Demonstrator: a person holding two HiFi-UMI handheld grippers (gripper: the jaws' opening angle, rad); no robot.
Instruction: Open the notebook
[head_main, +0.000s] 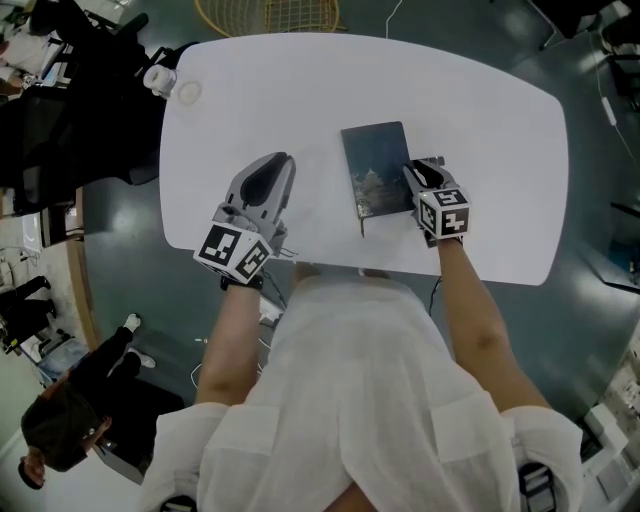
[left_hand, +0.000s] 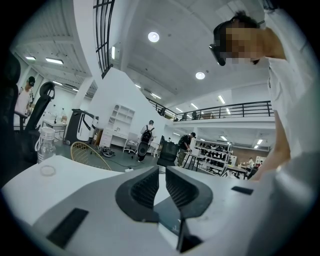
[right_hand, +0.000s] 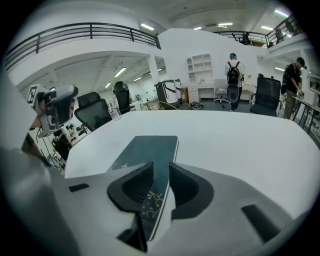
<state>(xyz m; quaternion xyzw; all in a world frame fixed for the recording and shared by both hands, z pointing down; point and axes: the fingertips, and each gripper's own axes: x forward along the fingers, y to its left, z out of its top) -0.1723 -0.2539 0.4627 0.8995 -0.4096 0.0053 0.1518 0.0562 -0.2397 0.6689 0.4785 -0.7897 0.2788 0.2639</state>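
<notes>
White desk (head_main: 480, 150) with rounded corners lies under both grippers. Dark teal notebook (head_main: 375, 165) rests on it, stretching away from the right gripper (head_main: 416, 170). The notebook's right edge sits between that gripper's jaws, which stand apart, pads not seen pressing. Left gripper (head_main: 276, 162) is off to the notebook's left, low over the desk, jaws a narrow slit apart with nothing between. Clear bottle (head_main: 160, 78) stands beyond the left gripper, at the desk's far corner.

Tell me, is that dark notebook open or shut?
Shut: the notebook shows only its dark cover on the white table, no pages spread.
</notes>
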